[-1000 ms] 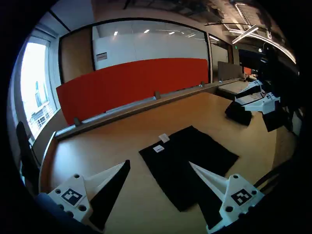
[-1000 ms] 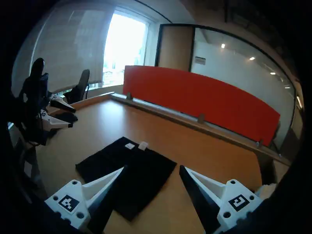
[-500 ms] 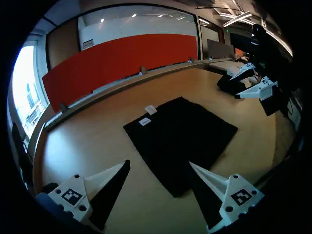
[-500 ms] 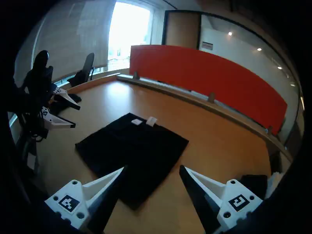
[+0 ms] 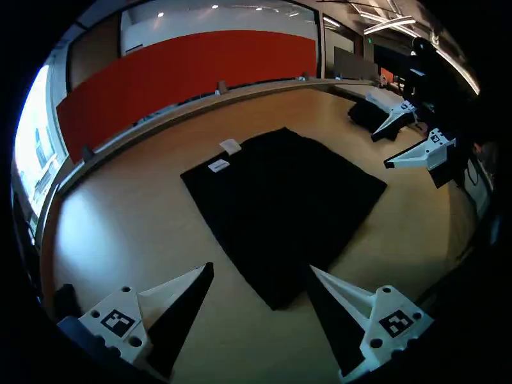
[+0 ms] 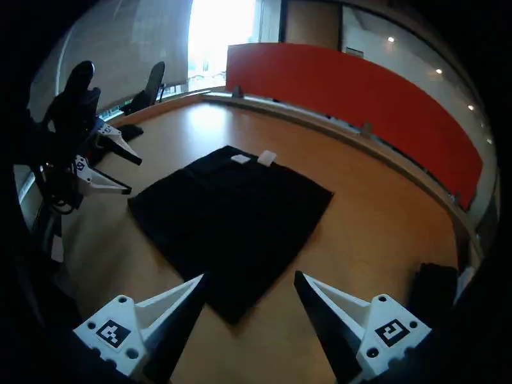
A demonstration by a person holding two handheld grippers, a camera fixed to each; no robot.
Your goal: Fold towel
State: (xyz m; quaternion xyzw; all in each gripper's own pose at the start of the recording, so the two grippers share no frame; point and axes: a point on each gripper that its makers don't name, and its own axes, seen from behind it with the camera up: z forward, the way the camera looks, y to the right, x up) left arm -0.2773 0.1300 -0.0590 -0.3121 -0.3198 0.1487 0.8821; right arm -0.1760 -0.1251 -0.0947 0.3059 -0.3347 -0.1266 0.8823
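A black towel (image 5: 281, 198) lies flat on the wooden table, with two white tags (image 5: 219, 166) at its far edge. My left gripper (image 5: 261, 278) hovers open just above the towel's near corner, nothing between its fingers. In the right gripper view the same towel (image 6: 233, 214) spreads out ahead, its tags (image 6: 240, 159) at the far side. My right gripper (image 6: 251, 287) stands open over the near corner there. The right gripper (image 5: 409, 137) appears far right in the left gripper view, and the left gripper (image 6: 105, 163) at far left in the right gripper view.
A red partition (image 5: 185, 67) runs along the table's far edge (image 5: 192, 110). A dark object (image 5: 366, 114) lies at the far right of the table. Office chairs (image 6: 150, 83) stand by the window. Bare wood surrounds the towel on all sides.
Both grippers have tilted down and moved closer to the table, so the towel looms larger and nearer in each view. The towel itself has not moved. Both grippers stayed open.
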